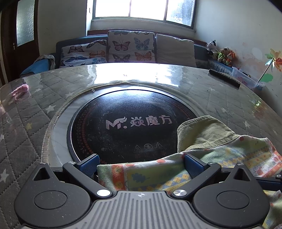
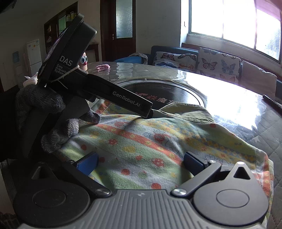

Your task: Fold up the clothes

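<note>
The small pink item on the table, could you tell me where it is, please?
The pink item lies at the table's far left in the left wrist view, on the quilted cover, left of the round black cooktop.

Daylight poured through the window [image 1: 143, 8], which was blown out to white in both views. It threw strong glare across the far edge of the glossy table [image 1: 134, 74]. The near foreground lay dim and shadowed. Fisheye distortion curved the straight lines, and the frame corners fell to black.
</note>
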A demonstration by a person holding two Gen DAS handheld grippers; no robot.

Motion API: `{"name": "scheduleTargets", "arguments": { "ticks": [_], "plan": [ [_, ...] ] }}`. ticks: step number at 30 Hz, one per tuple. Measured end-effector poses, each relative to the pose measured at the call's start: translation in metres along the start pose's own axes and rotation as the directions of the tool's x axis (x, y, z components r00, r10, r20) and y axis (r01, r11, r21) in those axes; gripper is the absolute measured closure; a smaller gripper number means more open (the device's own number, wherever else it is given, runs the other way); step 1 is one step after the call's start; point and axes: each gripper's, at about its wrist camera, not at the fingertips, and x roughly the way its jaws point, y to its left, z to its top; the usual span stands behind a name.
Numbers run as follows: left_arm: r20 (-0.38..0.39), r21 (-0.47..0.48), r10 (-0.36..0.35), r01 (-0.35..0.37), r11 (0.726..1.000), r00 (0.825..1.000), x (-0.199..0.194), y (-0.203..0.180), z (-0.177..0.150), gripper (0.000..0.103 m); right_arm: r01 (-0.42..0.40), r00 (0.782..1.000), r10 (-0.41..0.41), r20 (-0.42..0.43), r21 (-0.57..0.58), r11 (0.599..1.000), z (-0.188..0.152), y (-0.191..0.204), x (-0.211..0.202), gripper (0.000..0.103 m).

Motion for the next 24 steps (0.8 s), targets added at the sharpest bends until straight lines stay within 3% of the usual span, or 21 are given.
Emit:
{"name": "scheduleTargets", "arguments": {
  "ticks": [7, 14, 24],
  "plan": [
    [0.017, -0.011, 0.027, -0.027, 1.000, 0.999, -0.020, 0.006, -0.004, 0.000, -0.005, 1.000, 0.006, -0.016, 0.030, 1.000, 0.005, -0.003, -0.005, 0.000],
    [0.074, -0.002, 0.093, -0.093, 0.996, 0.993, -0.051, 0.021, -0.014, 0.000, -0.025, 0.999, 0.023, 0.038, 0.066, 0.998, 0.019, -0.010, -0.015, 0.000],
    [0.083, -0.026, 0.141, -0.140, 0.990, 0.986, -0.083, 0.048, -0.039, 0.000, -0.083, 0.996, 0.082, 0.030, 0.061, 0.995, 0.037, -0.009, 0.008, 0.000]
  ]
}}
